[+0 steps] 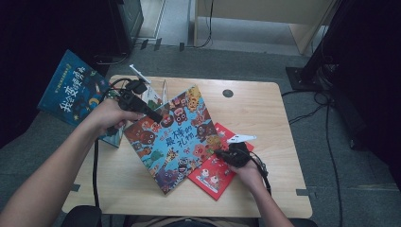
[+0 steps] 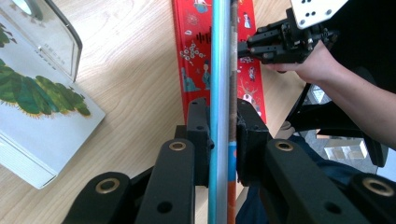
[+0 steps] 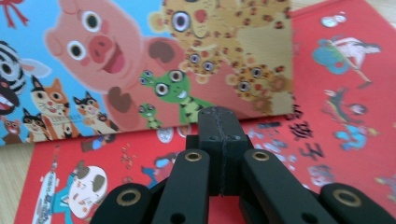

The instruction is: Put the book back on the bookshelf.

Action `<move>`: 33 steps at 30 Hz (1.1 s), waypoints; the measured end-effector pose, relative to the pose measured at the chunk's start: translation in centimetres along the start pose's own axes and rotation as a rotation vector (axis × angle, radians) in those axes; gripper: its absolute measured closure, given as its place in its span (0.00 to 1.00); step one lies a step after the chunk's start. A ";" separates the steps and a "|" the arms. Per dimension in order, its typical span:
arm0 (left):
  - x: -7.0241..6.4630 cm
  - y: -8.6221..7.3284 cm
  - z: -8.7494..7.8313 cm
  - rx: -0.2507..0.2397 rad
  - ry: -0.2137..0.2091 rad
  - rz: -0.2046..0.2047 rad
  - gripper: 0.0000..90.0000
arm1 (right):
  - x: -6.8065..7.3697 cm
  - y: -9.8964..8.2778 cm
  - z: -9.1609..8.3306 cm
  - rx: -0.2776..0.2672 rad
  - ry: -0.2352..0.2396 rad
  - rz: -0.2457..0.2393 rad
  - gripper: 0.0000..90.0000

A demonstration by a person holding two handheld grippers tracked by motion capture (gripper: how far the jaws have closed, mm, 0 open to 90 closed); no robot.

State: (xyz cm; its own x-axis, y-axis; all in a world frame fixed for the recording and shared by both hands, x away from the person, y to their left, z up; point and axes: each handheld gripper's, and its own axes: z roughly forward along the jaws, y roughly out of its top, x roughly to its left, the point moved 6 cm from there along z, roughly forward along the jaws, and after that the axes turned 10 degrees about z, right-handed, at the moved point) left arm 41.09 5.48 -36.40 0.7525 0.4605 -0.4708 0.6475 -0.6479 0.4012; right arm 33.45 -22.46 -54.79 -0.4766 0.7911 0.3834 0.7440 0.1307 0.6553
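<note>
Left gripper (image 1: 156,116) is clamped on the far edge of the blue animal picture book (image 1: 172,137), its pads pressing either side of the thin cover, as the left gripper view shows edge-on (image 2: 219,140). That grip tilts the book up off the table (image 1: 265,113), its near part resting over the red picture book (image 1: 215,172), probably so it can be lifted clear or shifted. Right gripper (image 1: 222,154), jaws pressed together with nothing between them, sits low over the red book just beside the blue one's right edge, likely to pin the red book down or nudge the raised one. Farther out, a white book with a green caterpillar (image 2: 42,93) lies at the table's left edge beside a clear stand (image 2: 51,32), close to the left hand (image 1: 111,118) and the likeliest thing to be bumped. A dark blue book (image 1: 71,90) lies off the table's left corner, well apart
</note>
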 end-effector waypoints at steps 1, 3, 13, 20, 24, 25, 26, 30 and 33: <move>0.0 0.0 0.0 0.000 0.000 0.000 0.88 | 0.2 0.0 0.1 -0.002 0.007 -0.003 1.00; 0.0 0.0 0.0 0.008 0.005 -0.001 0.88 | 0.5 0.0 0.4 -0.008 0.010 -0.019 1.00; 0.0 0.0 0.5 0.049 0.025 -0.001 0.85 | 0.6 0.0 0.5 -0.020 -0.002 -0.014 1.00; -0.6 0.4 1.7 0.072 0.016 0.012 0.83 | 0.7 0.2 0.8 -0.027 -0.008 -0.021 1.00; -0.7 0.4 2.1 0.080 0.019 0.008 0.82 | 0.7 0.2 0.9 -0.030 -0.010 -0.021 1.00; -0.8 0.4 2.3 0.084 0.021 0.009 0.82 | 0.8 0.3 0.9 -0.033 -0.011 -0.025 1.00; -0.8 0.4 2.4 0.087 0.021 0.007 0.82 | 0.8 0.3 1.0 -0.035 -0.012 -0.029 1.00; -0.9 0.4 2.8 0.095 0.032 0.000 0.82 | 0.9 0.4 1.1 -0.037 -0.013 -0.032 1.00; -0.8 0.4 3.1 0.102 0.042 -0.012 0.82 | 0.9 0.4 1.1 -0.034 -0.013 -0.033 1.00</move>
State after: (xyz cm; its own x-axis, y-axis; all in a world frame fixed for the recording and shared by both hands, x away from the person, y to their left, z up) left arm 40.39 2.97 -38.24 0.7509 0.4921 -0.4405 0.6422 -0.6997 0.3131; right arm 33.90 -21.05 -54.92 -0.4947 0.7942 0.3528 0.7113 0.1367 0.6894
